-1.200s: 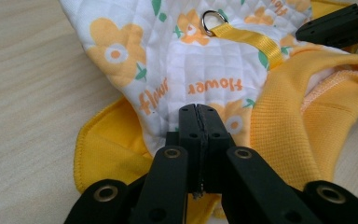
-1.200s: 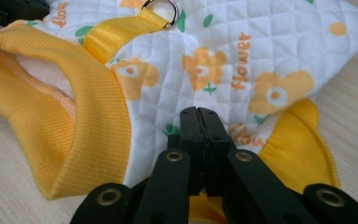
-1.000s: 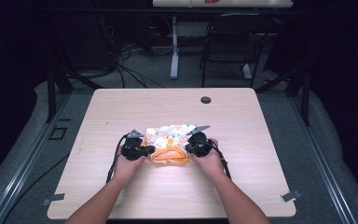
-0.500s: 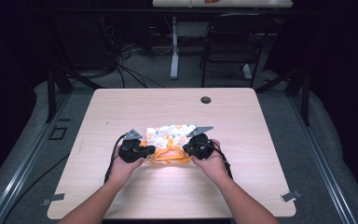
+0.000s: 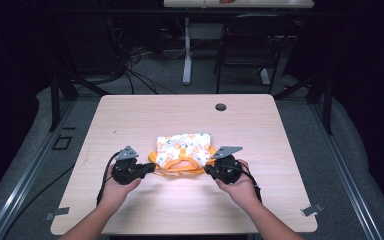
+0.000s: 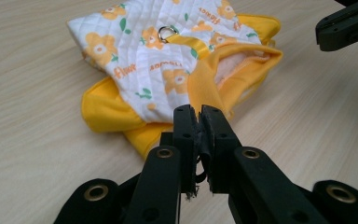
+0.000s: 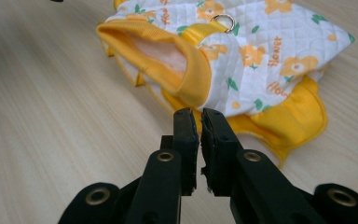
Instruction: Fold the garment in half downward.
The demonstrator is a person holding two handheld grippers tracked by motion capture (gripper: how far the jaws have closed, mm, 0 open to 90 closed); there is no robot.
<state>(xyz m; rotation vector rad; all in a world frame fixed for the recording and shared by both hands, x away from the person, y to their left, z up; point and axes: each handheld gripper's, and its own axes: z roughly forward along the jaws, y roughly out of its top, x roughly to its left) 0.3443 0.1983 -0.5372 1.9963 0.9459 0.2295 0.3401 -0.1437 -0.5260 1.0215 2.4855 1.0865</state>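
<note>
We have laid the small quilted white garment with orange flowers and yellow trim (image 5: pixel 184 152) folded flat near the middle of the pale wooden bench (image 5: pixel 130 120), so it keeps its fold. Our left tongs (image 5: pixel 151 169) and right tongs (image 5: pixel 209 170) sit just beside its two near corners; both have just been opening a little and now stand narrowly parted with nothing between them, the cloth let go.

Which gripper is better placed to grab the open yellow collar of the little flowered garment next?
Right, probably. The right gripper points straight at the collar, whose opening gapes just beyond its tips. The left gripper meets the garment at a flat yellow side flap. Both pairs of jaws are nearly closed and empty.
</note>
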